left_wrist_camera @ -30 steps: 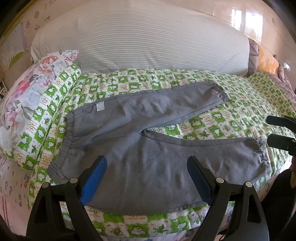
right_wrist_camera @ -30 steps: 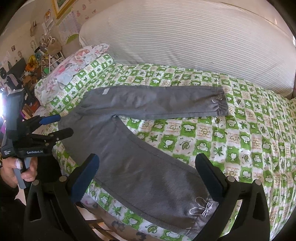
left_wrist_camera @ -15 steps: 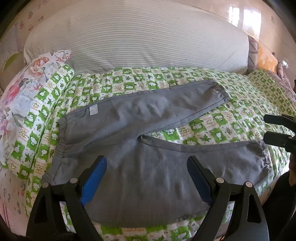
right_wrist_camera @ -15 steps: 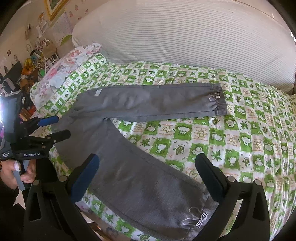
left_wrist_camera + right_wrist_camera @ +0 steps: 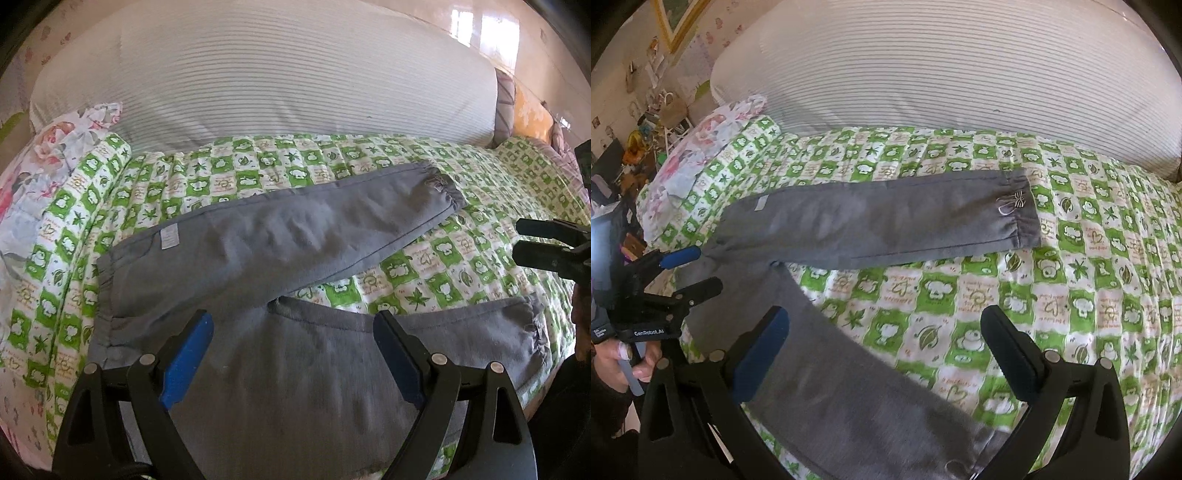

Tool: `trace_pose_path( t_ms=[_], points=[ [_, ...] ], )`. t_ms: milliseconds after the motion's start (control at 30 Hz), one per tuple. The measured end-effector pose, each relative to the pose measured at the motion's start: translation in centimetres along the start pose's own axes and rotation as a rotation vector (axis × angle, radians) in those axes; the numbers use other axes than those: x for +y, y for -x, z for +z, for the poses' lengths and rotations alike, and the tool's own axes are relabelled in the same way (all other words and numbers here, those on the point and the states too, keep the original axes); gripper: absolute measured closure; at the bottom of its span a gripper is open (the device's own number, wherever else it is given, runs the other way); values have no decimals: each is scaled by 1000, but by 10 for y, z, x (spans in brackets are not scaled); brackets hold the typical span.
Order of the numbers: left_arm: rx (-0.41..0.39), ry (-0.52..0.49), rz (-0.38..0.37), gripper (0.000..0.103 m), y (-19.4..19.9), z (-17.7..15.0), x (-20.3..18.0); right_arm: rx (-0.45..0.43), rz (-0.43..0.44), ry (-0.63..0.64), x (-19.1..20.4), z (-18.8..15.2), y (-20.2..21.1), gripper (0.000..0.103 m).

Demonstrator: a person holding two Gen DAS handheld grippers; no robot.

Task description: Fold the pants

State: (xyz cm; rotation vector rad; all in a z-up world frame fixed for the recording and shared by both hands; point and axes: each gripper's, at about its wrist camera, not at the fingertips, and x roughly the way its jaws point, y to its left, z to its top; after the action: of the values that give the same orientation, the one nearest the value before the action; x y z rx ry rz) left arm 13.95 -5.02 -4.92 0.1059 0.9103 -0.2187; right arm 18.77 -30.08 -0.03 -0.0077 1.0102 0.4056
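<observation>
Grey pants [image 5: 258, 251] lie flat on the bed with the two legs spread apart in a V, waistband at the left. They also show in the right wrist view [image 5: 871, 225], with a small bow at the far cuff [image 5: 1015, 201]. My left gripper [image 5: 291, 339] is open and empty, just above the near leg by the crotch. My right gripper [image 5: 886, 336] is open and empty above the near leg, towards its cuff. The right gripper shows at the right edge of the left wrist view [image 5: 546, 247]; the left gripper shows at the left of the right wrist view [image 5: 690, 269].
The pants rest on a green and white checked quilt [image 5: 424, 266]. A large striped bolster [image 5: 277, 81] runs along the back. A floral pillow [image 5: 48, 158] sits at the left. Cluttered shelves and bags [image 5: 646, 122] stand beyond the bed's left side.
Both grippers have moved closer to the pants and lower over the near leg. The pants have not moved. Both grippers stay open.
</observation>
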Motion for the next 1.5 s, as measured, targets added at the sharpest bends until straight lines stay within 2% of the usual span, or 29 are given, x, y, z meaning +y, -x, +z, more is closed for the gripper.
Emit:
trace_pose_path(
  t_ms=[233, 367, 633, 967, 1167, 1233, 1267, 1300, 1333, 1367, 1433, 1467, 1500],
  points=[
    [7, -14, -32, 14, -17, 14, 0, 6, -12, 5, -9, 9, -11, 0],
    [11, -47, -91, 14, -31, 35, -1, 10, -10, 3, -18, 20, -19, 0],
    [59, -190, -215, 14, -84, 92, -16, 19, -23, -34, -55, 65, -41, 0],
    [133, -298, -258, 14, -160, 148, -15, 50, -64, -60, -103, 110, -79, 0],
    [192, -379, -370, 15, -192, 165, -13, 40, -33, -89, -130, 130, -106, 0],
    [234, -401, -397, 20, -205, 164, -15, 44, -39, -79, -137, 135, -116, 4],
    [252, -406, -408, 28, -210, 163, -16, 48, -44, -74, -139, 135, -119, 8],
    [282, -406, -424, 42, -217, 160, -16, 62, -45, -70, -141, 136, -125, 9],
    [305, -402, -429, 51, -223, 158, -16, 76, -42, -70, -144, 136, -129, 10],
    [312, -401, -421, 56, -226, 155, -15, 94, -42, -73, -147, 135, -135, 17],
    [300, -392, -446, 56, -225, 153, -12, 124, -57, -78, -152, 133, -145, 28],
    [303, -380, -461, 60, -225, 153, -10, 135, -71, -79, -155, 131, -149, 35],
    [315, -365, -476, 70, -225, 152, -9, 130, -82, -74, -154, 131, -149, 39]
  ],
)
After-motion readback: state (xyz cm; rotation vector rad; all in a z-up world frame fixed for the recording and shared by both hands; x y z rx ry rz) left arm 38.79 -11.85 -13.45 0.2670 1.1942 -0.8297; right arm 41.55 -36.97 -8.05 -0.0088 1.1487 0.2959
